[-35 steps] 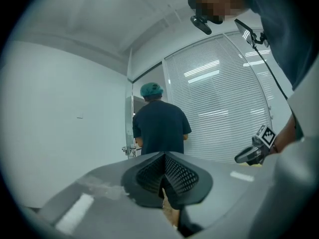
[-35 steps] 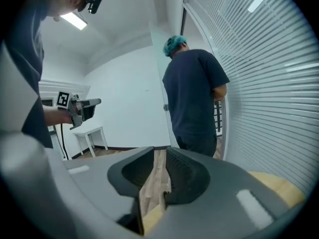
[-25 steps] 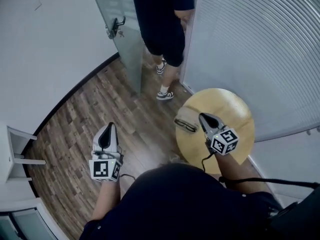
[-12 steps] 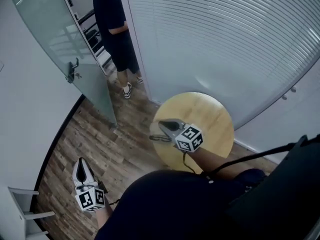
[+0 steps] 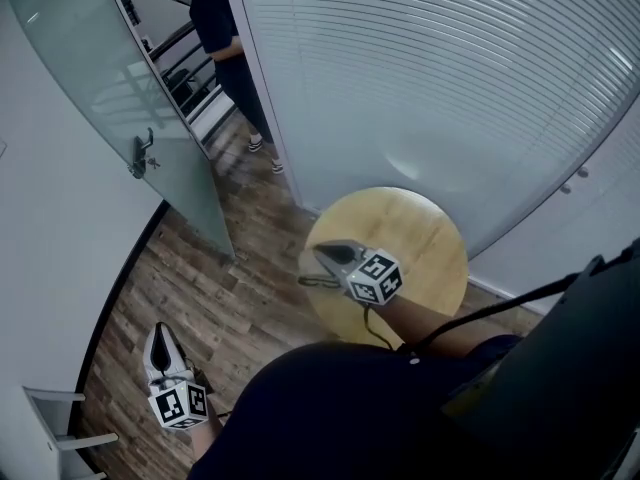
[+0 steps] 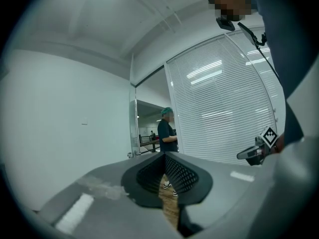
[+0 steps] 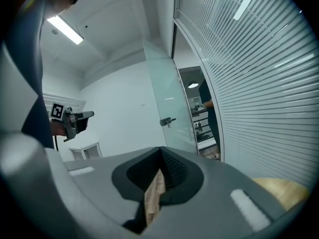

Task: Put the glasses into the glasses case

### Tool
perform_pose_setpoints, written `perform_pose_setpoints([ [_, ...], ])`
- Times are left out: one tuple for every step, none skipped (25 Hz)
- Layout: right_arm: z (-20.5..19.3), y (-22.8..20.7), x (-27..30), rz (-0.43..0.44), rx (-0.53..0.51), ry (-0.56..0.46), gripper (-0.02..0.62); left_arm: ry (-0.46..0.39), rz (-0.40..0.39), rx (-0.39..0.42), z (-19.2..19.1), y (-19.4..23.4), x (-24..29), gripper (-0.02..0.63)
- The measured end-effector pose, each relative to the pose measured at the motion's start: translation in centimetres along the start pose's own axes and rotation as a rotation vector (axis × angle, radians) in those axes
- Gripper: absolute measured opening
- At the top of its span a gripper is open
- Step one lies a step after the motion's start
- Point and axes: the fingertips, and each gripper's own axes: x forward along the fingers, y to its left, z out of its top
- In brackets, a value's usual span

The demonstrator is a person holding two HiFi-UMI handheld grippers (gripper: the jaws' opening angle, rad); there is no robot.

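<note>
A round wooden table (image 5: 420,238) stands by the blind-covered wall. My right gripper (image 5: 326,252) hovers over its left edge, jaws shut and empty. Under its tip lies a thin dark frame (image 5: 316,282) that looks like the glasses, partly hidden. I cannot make out a glasses case. My left gripper (image 5: 158,332) hangs low at the left over the wood floor, far from the table, shut with nothing in it. In the left gripper view the jaws of the left gripper (image 6: 163,154) meet, and the right gripper (image 6: 254,151) shows beyond. The right gripper view shows its own gripper (image 7: 160,149) closed.
A person (image 5: 222,30) stands in the doorway past an open glass door (image 5: 95,88) with a metal handle (image 5: 143,154). White slatted blinds (image 5: 440,68) curve behind the table. A white piece of furniture (image 5: 55,418) sits at the lower left on wood flooring (image 5: 190,268).
The head view has swung up and left. The left gripper has dropped toward the lower left. The right gripper now sits over the table's left edge. The person has stepped farther away.
</note>
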Motion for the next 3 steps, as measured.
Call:
perform_pose_setpoints([
  [-0.6, -0.2, -0.1, 0.005, 0.001, 0.000, 0.009, 0.003, -0.001, 0.004, -0.5, -0.5, -0.1, 0.003],
  [-1.3, -0.5, -0.1, 0.010, 0.002, -0.001, 0.009, 0.006, -0.001, 0.008, -1.1, -0.9, -0.2, 0.003],
  [-2.0, -0.7, -0.2, 0.015, 0.003, -0.002, 0.009, 0.010, -0.002, 0.013, -1.7, -1.4, -0.3, 0.003],
])
